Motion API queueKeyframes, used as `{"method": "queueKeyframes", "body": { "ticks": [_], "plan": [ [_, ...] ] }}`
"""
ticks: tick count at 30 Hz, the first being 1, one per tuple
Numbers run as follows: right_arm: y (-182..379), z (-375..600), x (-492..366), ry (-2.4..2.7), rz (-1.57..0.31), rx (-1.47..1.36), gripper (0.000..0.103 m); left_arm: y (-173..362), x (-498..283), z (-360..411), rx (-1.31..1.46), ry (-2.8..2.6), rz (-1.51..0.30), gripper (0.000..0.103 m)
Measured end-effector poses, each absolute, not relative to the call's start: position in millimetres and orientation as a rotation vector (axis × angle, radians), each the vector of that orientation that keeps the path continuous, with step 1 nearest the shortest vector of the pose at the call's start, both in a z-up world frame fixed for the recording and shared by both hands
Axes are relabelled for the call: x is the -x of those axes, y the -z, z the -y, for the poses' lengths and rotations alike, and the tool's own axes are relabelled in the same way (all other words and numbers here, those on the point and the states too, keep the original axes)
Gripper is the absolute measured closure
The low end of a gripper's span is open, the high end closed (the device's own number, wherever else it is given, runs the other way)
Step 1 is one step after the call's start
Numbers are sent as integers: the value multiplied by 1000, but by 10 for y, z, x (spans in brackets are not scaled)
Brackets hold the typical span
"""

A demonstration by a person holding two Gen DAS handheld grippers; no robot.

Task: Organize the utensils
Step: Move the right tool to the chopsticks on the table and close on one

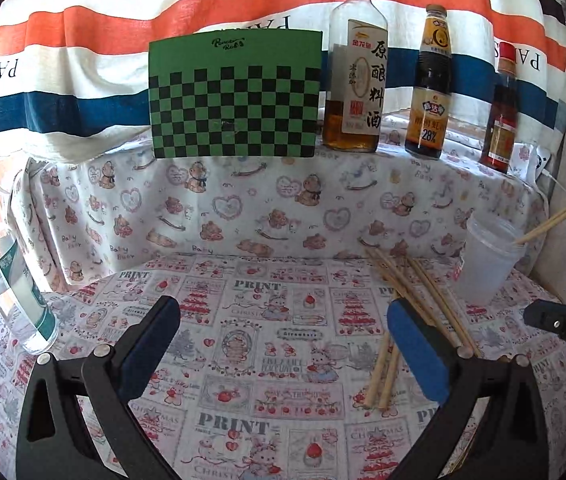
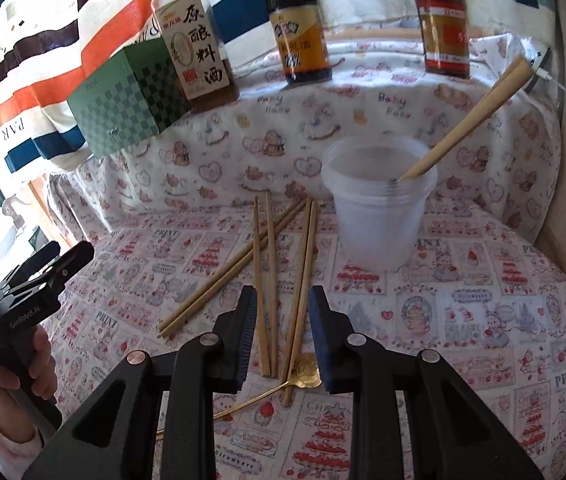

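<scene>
Printed tablecloth (image 2: 483, 320) carries loose chopsticks (image 2: 267, 264) awaiting the cup (image 2: 375, 224), right gripper (image 2: 283, 332) narrowly parted above them, left gripper (image 1: 283, 344) wide apart, empty.

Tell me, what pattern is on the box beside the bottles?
The flat cardboard box is green with a black checkerboard pattern, clearest in the left wrist view.

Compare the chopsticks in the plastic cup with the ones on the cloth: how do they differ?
The chopsticks in the cup lean upright against the rim of the plastic cup; the loose chopsticks lie flat on the tablecloth. The cup's are a close pair; the loose ones are several, crossing each other. Both look like the same pale wood.
</scene>
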State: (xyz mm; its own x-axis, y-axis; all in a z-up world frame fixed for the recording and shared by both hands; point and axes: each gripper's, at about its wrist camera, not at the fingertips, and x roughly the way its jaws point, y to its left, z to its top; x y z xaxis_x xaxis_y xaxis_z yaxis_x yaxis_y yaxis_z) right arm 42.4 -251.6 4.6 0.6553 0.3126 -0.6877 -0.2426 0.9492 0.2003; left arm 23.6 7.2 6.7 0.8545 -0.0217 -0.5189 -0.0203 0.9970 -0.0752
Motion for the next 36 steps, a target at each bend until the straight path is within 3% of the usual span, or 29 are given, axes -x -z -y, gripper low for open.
{"method": "queueKeyframes", "body": {
  "ticks": [7,14,30,36],
  "plan": [
    [233,2251,-449,-324,-852,40,75,148,-435,-160,171,39,-722,0],
    [431,1994,-411,-369,-917,188,83,285,-517,-237,189,11,-774,0],
    [547,1937,-462,-349,-967,229,84,296,-522,-67,131,63,-803,2],
    [519,1914,-420,-381,-974,243,89,299,-526,-1,120,119,-826,39]
  ]
}}
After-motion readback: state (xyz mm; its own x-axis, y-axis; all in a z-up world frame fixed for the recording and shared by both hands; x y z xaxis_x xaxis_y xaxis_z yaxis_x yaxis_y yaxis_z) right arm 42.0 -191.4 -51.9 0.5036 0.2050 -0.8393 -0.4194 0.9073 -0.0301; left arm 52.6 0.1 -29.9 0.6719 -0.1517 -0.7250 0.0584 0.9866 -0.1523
